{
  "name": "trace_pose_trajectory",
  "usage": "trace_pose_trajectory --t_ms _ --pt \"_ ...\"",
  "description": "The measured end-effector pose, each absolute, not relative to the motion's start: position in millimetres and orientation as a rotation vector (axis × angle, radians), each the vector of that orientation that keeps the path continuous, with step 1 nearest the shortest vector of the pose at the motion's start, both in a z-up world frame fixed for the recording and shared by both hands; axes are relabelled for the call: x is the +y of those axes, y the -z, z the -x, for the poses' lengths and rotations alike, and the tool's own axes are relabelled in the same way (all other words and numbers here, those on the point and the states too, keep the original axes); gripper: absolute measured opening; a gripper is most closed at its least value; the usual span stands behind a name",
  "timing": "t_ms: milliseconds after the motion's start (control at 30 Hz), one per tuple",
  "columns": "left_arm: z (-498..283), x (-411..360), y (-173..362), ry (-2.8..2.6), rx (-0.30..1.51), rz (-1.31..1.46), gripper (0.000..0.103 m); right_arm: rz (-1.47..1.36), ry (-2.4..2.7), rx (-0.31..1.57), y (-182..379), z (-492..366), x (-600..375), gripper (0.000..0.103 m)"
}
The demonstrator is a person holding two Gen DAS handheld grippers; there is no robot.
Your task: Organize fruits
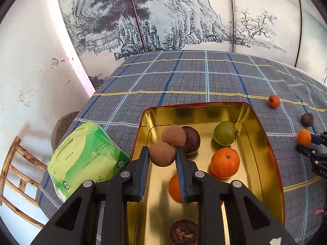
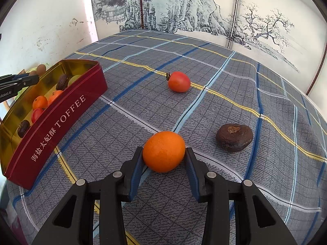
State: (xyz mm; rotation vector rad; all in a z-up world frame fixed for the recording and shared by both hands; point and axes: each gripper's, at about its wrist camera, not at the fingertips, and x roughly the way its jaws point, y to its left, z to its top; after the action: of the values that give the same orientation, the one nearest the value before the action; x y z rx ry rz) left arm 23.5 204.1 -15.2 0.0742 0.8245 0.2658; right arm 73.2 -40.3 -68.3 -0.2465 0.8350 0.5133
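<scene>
Fruit in left gripper: round brown longan-like fruit (image 1: 162,156) clamped between the blue pads of the left gripper (image 1: 161,159), held above the gold interior of the tin; a second brown fruit (image 1: 173,136) sits just behind it, touching or nearly so
Fruit in right gripper: orange citrus (image 2: 164,151) pinched between the pads of the right gripper (image 2: 164,155), low over the checked cloth, whether resting on it or just clear cannot be told; both pads press its sides
Tin: red toffee tin (image 2: 61,112) with gold lining, open, standing on the cloth to the left of the right gripper; lettering reads TOFFEE on its long wall
Inside the tin: green tomato (image 1: 224,133) toward the far right corner; orange tomato (image 1: 224,162) just in front of it; dark purple-brown fruit (image 1: 192,140) behind the brown pair; dark wrinkled fruit (image 1: 183,231) at the near end; another orange fruit (image 1: 174,188) partly hidden behind the left gripper's right finger
Loose on the cloth: red-orange tomato (image 2: 179,81) with green stalk, well beyond the held citrus; dark brown water chestnut (image 2: 234,137) to the right of the citrus, near but apart
Surface: grey-blue checked tablecloth (image 2: 204,57) with yellow and blue stripes
Beside the tin: green tissue pack (image 1: 85,159) on the cloth, left of the tin
Backdrop: ink-landscape folding screen (image 1: 163,14); white wall; wooden chair (image 1: 16,175) at the left edge
</scene>
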Motion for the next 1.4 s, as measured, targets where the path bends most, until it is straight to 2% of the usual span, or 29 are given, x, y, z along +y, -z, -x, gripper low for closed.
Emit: trace_pose_trajectory --t_ms 533,733,900,967,1400 --pt "-27 202 11 -0.281 0.813 -0.087 0.026 0.247 -0.514 0.835 68 -73 -40 0.041" --pt "-17 194 4 -0.294 0.78 -0.093 0.036 0.247 -0.513 0.835 68 -73 -40 0.041" --pt "0 182 1 -0.315 0.742 -0.113 0.052 0.247 -0.514 0.835 68 -73 -40 0.041" --pt "6 176 -1 -0.33 0.724 -0.126 0.055 0.247 -0.513 0.835 68 -73 -40 0.041" --pt "32 156 -10 -0.332 0.664 -0.178 0.066 0.247 -0.51 0.834 68 -74 -41 0.041"
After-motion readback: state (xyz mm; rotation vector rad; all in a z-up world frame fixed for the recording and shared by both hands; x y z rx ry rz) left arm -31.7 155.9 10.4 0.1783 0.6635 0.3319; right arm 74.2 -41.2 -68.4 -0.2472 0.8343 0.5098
